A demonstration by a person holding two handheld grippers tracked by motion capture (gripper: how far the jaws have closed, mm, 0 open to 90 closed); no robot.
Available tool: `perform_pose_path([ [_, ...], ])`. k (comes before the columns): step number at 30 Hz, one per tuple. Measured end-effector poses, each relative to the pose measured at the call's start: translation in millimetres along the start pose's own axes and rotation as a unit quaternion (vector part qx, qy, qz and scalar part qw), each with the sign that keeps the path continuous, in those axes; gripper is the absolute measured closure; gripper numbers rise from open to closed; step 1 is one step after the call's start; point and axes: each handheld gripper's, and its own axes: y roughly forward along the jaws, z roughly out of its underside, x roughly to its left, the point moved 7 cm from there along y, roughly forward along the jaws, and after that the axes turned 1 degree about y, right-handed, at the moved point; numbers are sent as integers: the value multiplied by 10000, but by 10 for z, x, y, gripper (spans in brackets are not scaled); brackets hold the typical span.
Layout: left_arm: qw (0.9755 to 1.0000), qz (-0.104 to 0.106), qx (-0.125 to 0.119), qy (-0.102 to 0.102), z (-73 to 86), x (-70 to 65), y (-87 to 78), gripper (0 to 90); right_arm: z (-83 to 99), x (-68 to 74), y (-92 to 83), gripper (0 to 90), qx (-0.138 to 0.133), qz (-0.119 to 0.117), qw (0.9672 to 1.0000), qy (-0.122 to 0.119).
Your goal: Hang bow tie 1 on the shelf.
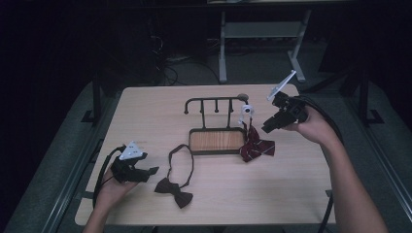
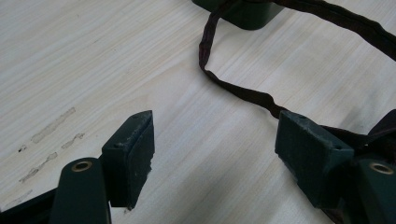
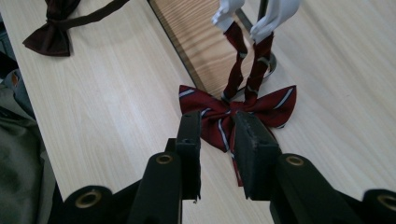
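Wooden worktop [image 1: 145, 104] carries two bow ties: brown [image 1: 174, 192], striped red [image 1: 256, 147]; left gripper [image 2: 215, 154] spread, right gripper [image 3: 217, 135] slightly parted, pinching nothing.

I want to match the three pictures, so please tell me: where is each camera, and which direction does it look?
High view: above the person's side, looking forward and down on the table; both forearms show.
Left gripper view: on the left gripper, along its jaws at the brown bow tie.
Right gripper view: on the right gripper, toward the striped bow tie.
Shared: the rack, both ties.
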Motion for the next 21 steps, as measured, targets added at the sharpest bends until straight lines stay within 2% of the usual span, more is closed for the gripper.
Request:
perform_pose_path([
  [1, 10000, 10, 1, -5, -1, -1, -2, 285, 27, 17, 24, 701, -19, -77, 10000, 12],
  [12, 10000, 11, 5, 10, 1, -4, 9, 285, 161, 61, 112, 683, -55, -179, 9998, 20],
  [21, 10000, 24, 25, -4, 5, -7, 12, 285, 318, 78, 178, 653, -126, -225, 9996, 128],
])
